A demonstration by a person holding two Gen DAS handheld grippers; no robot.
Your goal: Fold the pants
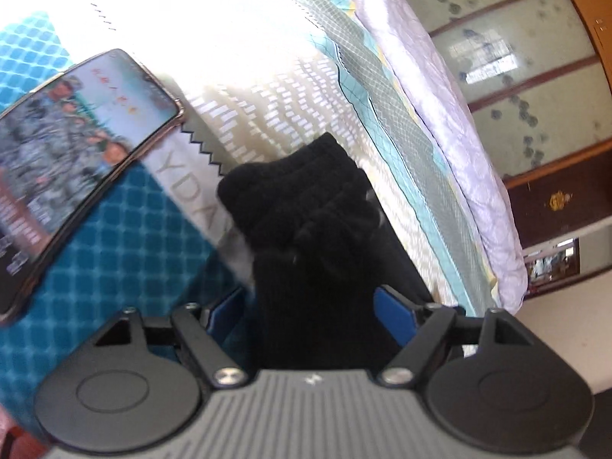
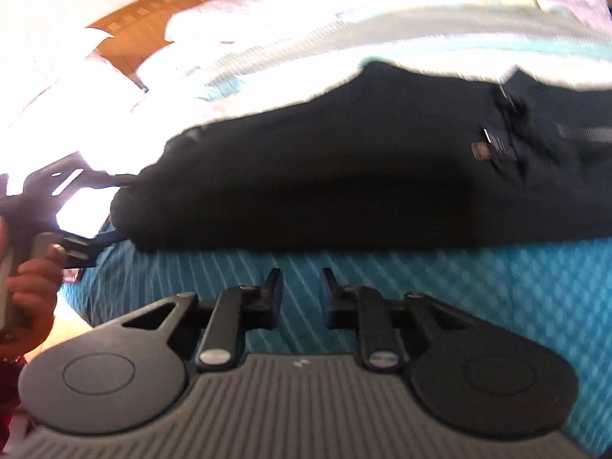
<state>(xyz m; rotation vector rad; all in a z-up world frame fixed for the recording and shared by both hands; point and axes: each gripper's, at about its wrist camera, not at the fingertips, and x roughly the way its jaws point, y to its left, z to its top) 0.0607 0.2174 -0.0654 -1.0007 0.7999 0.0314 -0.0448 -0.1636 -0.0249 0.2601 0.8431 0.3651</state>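
Observation:
Black pants (image 2: 344, 176) lie across the bed on a teal quilted cover (image 2: 459, 290). In the left wrist view the ribbed black cuff end (image 1: 306, 222) sits between the blue pads (image 1: 394, 313) of my left gripper (image 1: 310, 313), whose jaws stand wide around the fabric. The right wrist view shows the left gripper (image 2: 111, 206) at the pants' left end. My right gripper (image 2: 302, 287) hovers over the teal cover just in front of the pants, fingers slightly apart and empty.
A smartphone (image 1: 72, 164) with a lit screen lies on the teal cover left of the cuff. A patterned bedsheet (image 1: 290, 88) and a lilac quilt (image 1: 440, 114) lie beyond. A wooden headboard (image 2: 153, 26) stands at the far left.

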